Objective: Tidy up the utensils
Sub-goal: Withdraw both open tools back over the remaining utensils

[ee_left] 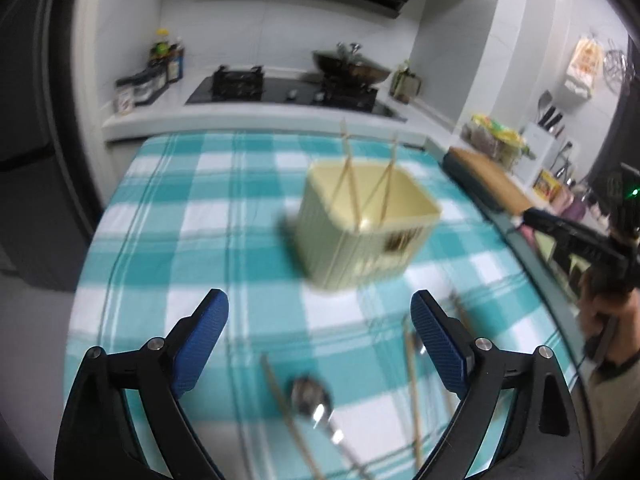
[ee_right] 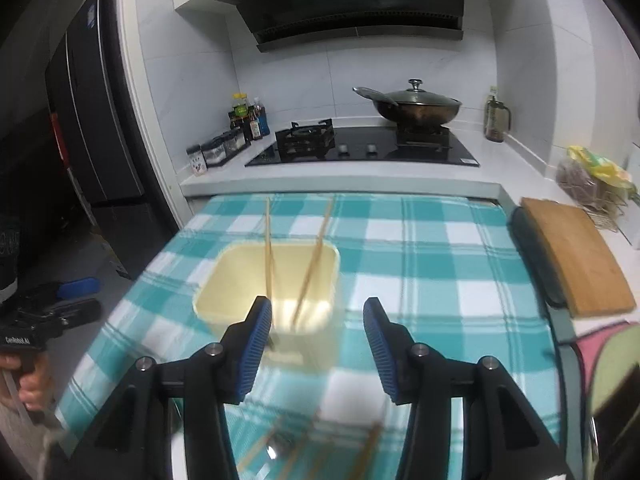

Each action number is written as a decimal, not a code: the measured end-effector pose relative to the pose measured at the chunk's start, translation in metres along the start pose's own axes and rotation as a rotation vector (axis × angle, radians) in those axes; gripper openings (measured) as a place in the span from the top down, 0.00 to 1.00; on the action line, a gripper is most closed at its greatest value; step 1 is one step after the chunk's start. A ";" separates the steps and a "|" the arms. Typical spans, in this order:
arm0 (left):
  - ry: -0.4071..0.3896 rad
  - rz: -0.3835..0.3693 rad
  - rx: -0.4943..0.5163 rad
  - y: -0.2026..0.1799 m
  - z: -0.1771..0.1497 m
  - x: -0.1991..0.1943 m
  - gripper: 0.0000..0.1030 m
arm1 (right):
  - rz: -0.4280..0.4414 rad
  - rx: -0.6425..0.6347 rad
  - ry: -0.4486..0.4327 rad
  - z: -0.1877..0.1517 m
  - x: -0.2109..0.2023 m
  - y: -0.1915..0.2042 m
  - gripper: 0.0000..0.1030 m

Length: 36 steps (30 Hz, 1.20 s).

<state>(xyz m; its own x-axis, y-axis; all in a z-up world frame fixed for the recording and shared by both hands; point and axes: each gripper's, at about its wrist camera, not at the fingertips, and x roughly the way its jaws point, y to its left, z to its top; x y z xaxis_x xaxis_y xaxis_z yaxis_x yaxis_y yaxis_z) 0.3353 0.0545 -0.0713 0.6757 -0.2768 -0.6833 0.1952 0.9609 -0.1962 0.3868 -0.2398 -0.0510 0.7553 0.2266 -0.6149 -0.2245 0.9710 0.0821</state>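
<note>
My left gripper and right gripper both hung spread and empty. The cream holder stood ahead of my jaws, chopsticks leaning upright inside; a spoon lay below, bowl pointing away from me.

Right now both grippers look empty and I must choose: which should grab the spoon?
Left, probably. The left gripper is open above the spoon; the right gripper faces the bin.

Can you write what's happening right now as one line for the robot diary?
left gripper: open, empty | right gripper: open, empty | pale yellow plastic bin: chopsticks standing inside | metal spoon and loose wooden chopsticks: on checked teal tablecloth
</note>
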 end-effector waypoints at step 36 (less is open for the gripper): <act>0.153 0.320 -0.080 0.065 -0.142 0.065 0.00 | -0.314 0.099 0.180 -0.221 0.001 -0.063 0.52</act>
<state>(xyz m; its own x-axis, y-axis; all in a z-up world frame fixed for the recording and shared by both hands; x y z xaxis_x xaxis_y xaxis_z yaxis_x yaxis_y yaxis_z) 0.2906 0.0989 -0.2279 0.5785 0.0357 -0.8149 -0.0696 0.9976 -0.0057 0.2652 -0.3180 -0.2303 0.6555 -0.0914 -0.7497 0.0678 0.9958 -0.0621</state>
